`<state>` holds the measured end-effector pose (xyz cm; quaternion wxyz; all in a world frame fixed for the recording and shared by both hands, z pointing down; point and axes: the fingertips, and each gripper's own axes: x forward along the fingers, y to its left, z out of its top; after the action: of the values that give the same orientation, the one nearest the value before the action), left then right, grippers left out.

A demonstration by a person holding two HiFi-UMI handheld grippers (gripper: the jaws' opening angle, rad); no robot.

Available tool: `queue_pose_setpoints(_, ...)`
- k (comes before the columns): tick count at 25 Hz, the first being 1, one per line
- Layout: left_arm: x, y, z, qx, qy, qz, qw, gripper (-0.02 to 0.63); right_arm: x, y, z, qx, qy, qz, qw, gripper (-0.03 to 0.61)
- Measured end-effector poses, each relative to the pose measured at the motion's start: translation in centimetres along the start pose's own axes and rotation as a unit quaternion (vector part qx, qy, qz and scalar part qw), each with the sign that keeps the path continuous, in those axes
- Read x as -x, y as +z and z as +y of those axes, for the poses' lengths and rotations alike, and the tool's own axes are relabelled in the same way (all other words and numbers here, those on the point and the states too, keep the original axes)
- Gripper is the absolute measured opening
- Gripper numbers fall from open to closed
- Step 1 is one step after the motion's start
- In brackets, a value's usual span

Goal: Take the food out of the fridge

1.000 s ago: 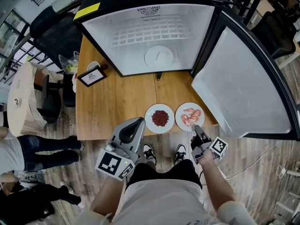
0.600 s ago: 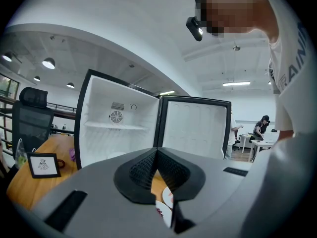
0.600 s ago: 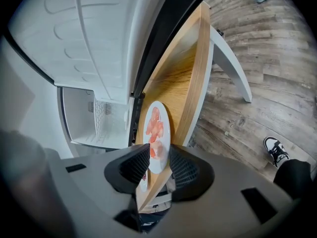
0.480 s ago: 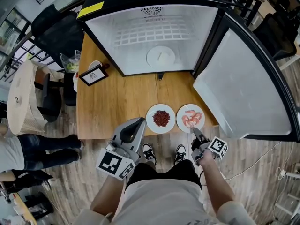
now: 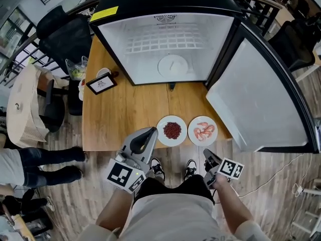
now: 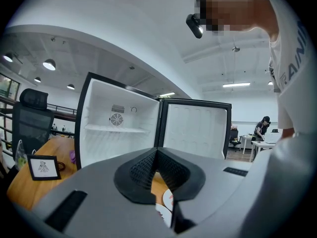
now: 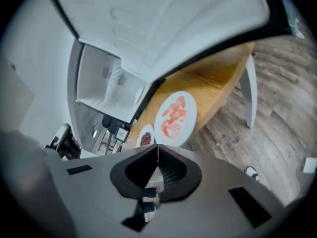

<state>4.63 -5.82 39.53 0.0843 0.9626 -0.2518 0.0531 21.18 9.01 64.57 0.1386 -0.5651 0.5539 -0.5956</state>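
Two white plates stand near the front edge of the wooden table [image 5: 125, 109]: one with red beans [image 5: 172, 130], one with pink shrimp [image 5: 202, 130]. The open fridge [image 5: 165, 39] behind them holds a white round plate [image 5: 172, 65]. My right gripper [image 5: 207, 155] hangs off the table's front edge, just short of the shrimp plate [image 7: 174, 117]. Its jaws have just been closing and now stand shut with nothing between them [image 7: 157, 148]. My left gripper [image 5: 148, 131] is shut and empty at the table's front edge, left of the bean plate, pointing at the fridge [image 6: 116, 128].
The fridge door [image 5: 256, 94] swings open at the right, over the table's right end. A framed card [image 5: 100, 83] and a plastic bag [image 5: 75, 68] sit at the table's far left. A person's legs [image 5: 35, 158] stand on the floor at the left.
My right gripper has pulled back from the shrimp plate's rim, off the table toward my body. Both plates stay on the table. The left gripper has not moved.
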Motion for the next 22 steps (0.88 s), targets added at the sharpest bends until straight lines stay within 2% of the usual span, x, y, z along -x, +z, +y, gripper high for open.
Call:
queue_pose_setpoints(4, 0.3, 0.7, 0.2, 0.002, 0.005, -0.008, 1.0, 0.006, 0.8, 2.7, 6.6, 0.108, 0.047, -0.041, 0.992, 0.02)
queue_pose_setpoints(8, 0.8, 1.7, 0.4, -0.001, 0.01, -0.021, 0.9997, 0.006, 1.3, 5.4, 13.2, 0.197, 0.089, -0.081, 0.973, 0.02)
queue_pose_setpoints(14, 2.2, 3.9, 0.5, -0.012, 0.015, -0.041, 0.999, 0.006, 3.4, 9.3, 21.3, 0.233, 0.15, -0.146, 0.95, 0.02)
queue_pose_setpoints(22, 3.6, 6.9, 1.1, -0.033, 0.026, -0.068, 0.9968, 0.006, 5.5, 12.4, 29.5, 0.37, 0.15, -0.2, 0.895, 0.02)
